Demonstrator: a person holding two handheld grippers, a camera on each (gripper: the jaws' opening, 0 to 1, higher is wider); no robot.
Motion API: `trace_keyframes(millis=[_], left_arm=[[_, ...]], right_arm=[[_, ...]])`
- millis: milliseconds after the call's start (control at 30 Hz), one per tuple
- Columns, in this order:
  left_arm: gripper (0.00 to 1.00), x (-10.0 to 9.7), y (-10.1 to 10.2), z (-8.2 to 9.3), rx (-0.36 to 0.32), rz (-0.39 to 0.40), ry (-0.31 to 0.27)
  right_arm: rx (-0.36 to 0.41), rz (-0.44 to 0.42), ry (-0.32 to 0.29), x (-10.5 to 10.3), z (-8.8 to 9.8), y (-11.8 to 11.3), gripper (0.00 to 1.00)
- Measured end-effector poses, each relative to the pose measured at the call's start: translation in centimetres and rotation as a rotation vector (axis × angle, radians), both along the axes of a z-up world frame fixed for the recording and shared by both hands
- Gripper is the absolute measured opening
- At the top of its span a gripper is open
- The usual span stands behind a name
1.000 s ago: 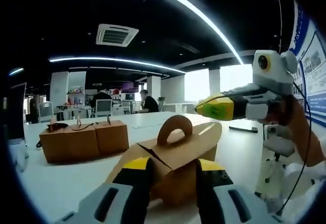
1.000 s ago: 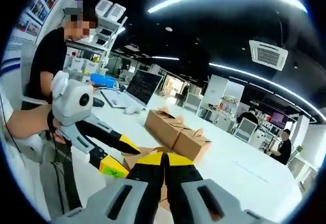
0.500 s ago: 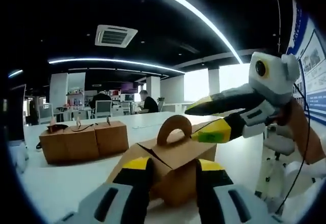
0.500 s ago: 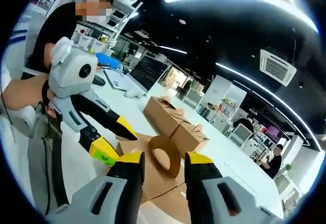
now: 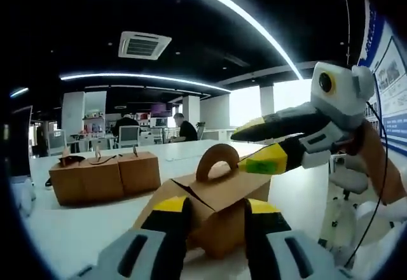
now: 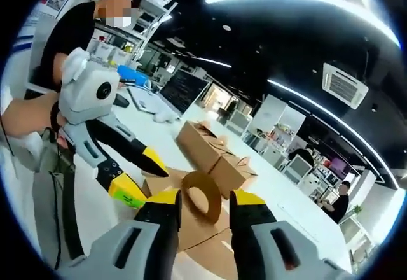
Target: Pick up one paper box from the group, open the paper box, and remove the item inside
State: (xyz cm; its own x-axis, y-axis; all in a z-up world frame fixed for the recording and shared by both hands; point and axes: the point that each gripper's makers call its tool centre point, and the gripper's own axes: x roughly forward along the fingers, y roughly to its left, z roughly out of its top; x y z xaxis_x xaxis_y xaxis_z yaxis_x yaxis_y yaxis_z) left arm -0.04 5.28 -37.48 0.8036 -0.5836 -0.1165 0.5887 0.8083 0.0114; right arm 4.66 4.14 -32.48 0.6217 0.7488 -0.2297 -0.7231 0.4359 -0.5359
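A brown paper box (image 5: 219, 194) with a round loop handle (image 5: 216, 159) stands on the white table (image 5: 76, 229). My left gripper (image 5: 216, 213) is shut on the box's body, one yellow-tipped jaw on each side. From the right comes my right gripper (image 5: 245, 149), open, its tips beside the handle. In the right gripper view the handle (image 6: 202, 197) stands between the spread jaws of my right gripper (image 6: 205, 202), and the left gripper (image 6: 143, 179) holds the box (image 6: 191, 232) from the left. The remaining boxes (image 5: 105, 175) (image 6: 213, 153) sit together farther back.
The person holding the grippers (image 6: 70, 44) stands at the table's edge. A dark laptop (image 6: 181, 105) lies on the table behind the box group. Office desks with monitors and a seated person (image 5: 186, 128) are far back. A chair (image 5: 346, 184) stands beside the table.
My right gripper went from shut to open and came to the handle, which now stands between its jaws. The left gripper keeps its hold on the box.
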Motion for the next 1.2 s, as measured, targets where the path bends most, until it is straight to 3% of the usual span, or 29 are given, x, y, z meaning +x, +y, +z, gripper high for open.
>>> trace_keyframes(millis=[167,500,867,1100,1167,1200], left_arm=[[0.37,0.2,0.1,0.0,-0.002,-0.002,0.001],[0.37,1.5,1.3,0.1,-0.003,-0.002,0.003],[0.37,3.3,2.9,0.2,-0.002,-0.003,0.002],[0.37,3.0,2.7,0.2,0.003,-0.002,0.000],[0.37,3.0,2.6,0.2,0.005,-0.002,-0.001],[0.37,3.0,2.6,0.2,0.005,-0.002,-0.001]], right_arm=[[-0.024,0.018,0.011,-1.1,-1.1,0.5,0.31],[-0.039,0.016,0.002,-2.3,-1.2,0.3,0.32],[-0.048,0.022,0.018,-2.0,-1.6,0.4,0.31],[-0.022,-0.007,0.036,-1.2,-1.5,0.1,0.15],[-0.024,-0.033,0.029,-0.5,-1.4,-0.3,0.03],[-0.024,-0.032,0.026,-0.3,-1.4,-0.4,0.03]])
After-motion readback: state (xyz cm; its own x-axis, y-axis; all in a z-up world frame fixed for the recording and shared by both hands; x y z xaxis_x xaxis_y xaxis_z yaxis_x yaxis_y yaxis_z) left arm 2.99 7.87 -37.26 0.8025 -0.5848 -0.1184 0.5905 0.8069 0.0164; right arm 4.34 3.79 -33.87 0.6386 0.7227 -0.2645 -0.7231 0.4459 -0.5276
